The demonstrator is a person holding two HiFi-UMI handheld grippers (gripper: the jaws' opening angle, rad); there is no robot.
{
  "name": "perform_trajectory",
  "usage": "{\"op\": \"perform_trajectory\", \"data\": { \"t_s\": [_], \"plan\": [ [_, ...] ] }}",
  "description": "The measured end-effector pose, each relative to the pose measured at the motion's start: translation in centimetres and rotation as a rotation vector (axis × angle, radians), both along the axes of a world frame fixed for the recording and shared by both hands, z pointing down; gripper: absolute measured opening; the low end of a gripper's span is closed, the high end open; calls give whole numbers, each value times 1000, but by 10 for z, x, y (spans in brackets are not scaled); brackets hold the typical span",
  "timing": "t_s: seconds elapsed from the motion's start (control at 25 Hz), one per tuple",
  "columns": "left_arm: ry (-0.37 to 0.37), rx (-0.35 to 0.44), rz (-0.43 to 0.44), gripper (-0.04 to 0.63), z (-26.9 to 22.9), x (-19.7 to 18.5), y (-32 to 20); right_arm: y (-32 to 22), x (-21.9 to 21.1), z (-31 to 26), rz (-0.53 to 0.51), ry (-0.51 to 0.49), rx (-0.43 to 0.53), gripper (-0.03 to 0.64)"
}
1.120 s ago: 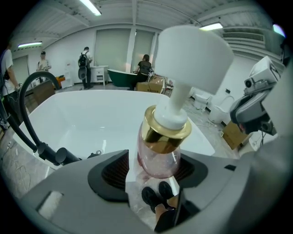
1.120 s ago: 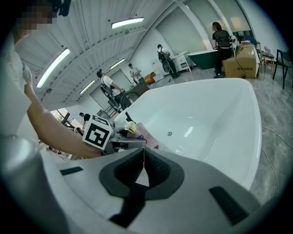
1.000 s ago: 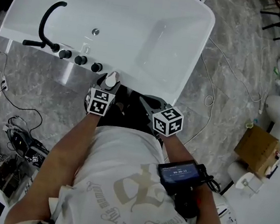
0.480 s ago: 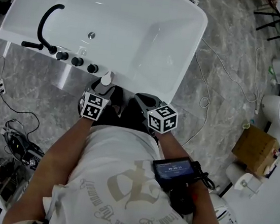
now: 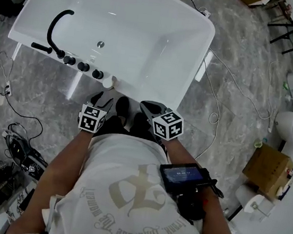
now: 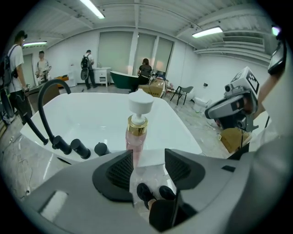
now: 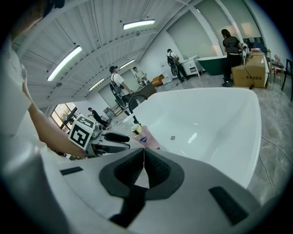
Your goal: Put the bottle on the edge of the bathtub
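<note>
The white bathtub (image 5: 161, 46) fills the upper part of the head view, its near rim running just in front of the person's shoes. The person stands close to that rim with both forearms reaching forward and down from the body, elbows tucked in. A small screen device (image 5: 181, 176) is strapped to the right forearm.

The left gripper (image 5: 101, 100) slopes down toward the rim, marker cube on top, with its tips a short way back from the rim. In the left gripper view the left gripper (image 6: 149, 157) has its jaws apart; they have just been closing a little. Nothing lies between the pads, and only floor and shoes show through the gap.

The right gripper (image 5: 145, 107) sits beside it, well clear of the bottle and tilted less steeply. In the right gripper view the right gripper (image 7: 143, 153) has its jaws pressed together on nothing.

The black faucet (image 5: 50, 30) arches over the tub's left end, with three black knobs (image 5: 83, 67) in a row along the rim.

The bottle (image 5: 110, 81) stands upright on the rim just past the last knob, straight ahead of the left jaws and free of them. It is pink with a gold collar and white pump (image 6: 136, 137) and also shows in the right gripper view (image 7: 147, 138).
</note>
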State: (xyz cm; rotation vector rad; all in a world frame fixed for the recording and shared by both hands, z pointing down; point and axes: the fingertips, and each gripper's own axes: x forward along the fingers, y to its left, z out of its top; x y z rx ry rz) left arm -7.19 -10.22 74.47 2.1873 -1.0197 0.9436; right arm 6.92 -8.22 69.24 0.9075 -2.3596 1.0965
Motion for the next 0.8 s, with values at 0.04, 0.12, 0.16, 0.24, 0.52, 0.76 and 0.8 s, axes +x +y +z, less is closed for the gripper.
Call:
{"op": "perform_trajectory", "data": {
  "t_s": [0.04,0.12,0.16,0.24,0.52,0.76,0.8],
  "plan": [
    [10,4,-15,211,-5,-1,4,1,1,-3,-8,0,7,6],
    [26,18,-42,192,-16,-3,11,0,4,-11,-27,-5,24,6],
    [33,25,-57,182,-22,-2,14,1,6,-15,-39,-7,32,6],
    [47,36,-89,126,-33,5,21,1,16,-22,-66,-9,45,6],
    [157,77,-219,28,-70,9,38,5,17,-42,-142,-39,86,6],
    [209,157,-324,15,-107,-9,55,14,6,-48,-197,-54,103,6],
    [216,170,-335,14,-112,-11,57,14,4,-48,-206,-56,108,6]
  ]
}}
